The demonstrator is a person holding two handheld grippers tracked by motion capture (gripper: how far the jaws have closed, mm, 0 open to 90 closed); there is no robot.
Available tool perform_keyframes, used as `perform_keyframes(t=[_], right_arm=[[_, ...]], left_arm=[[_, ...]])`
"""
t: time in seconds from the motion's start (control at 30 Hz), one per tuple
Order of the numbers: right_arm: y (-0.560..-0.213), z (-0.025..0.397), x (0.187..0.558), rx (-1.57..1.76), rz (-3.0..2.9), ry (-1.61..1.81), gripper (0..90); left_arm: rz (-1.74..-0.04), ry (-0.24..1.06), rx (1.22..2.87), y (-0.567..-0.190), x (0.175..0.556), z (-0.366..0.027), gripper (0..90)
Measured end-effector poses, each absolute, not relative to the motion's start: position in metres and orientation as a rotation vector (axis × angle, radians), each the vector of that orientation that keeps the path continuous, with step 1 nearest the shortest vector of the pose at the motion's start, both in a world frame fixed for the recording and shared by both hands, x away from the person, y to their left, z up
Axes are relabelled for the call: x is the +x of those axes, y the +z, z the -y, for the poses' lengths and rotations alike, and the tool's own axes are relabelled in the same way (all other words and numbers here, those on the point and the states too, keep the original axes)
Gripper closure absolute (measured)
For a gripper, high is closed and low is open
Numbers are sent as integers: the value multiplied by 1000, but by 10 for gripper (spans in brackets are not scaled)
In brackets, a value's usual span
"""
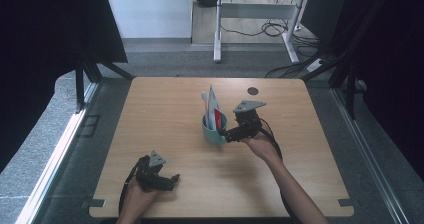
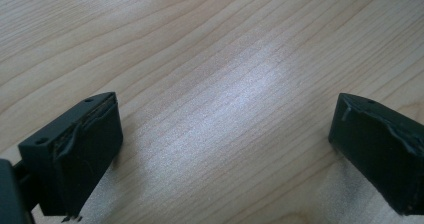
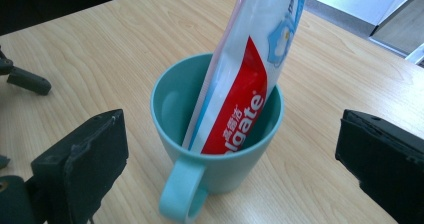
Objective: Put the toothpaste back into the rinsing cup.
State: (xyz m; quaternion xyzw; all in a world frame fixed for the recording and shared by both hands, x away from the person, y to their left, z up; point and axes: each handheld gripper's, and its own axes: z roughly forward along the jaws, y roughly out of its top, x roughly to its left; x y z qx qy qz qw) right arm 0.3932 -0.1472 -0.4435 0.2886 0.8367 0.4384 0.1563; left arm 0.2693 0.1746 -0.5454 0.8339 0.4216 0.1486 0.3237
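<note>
A teal mug [image 1: 214, 132] [image 3: 220, 134] stands near the middle of the wooden table [image 1: 165, 109]. A red and white toothpaste tube [image 1: 213, 109] [image 3: 250, 79] leans upright in it, beside a white toothbrush [image 1: 205, 106]. My right gripper [image 1: 226, 132] [image 3: 230, 164] is open just right of the mug, its jaws on either side of the mug's handle [image 3: 182, 194] without touching it. My left gripper [image 1: 172, 180] [image 2: 225, 154] is open near the table's front left, low over bare wood with nothing between its jaws.
A small dark disc [image 1: 253, 90] lies near the table's far edge. Black curtains [image 1: 50, 44] hang at both sides. A desk frame and cables [image 1: 270, 29] stand on the floor beyond the table.
</note>
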Motion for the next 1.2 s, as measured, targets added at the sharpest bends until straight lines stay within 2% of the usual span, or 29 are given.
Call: perform_keyframes(t=[1.2], right_arm=[[-459, 212, 362, 918, -2386, 1230, 3]], left_arm=[[-1116, 390, 2183, -545, 269, -174, 8]])
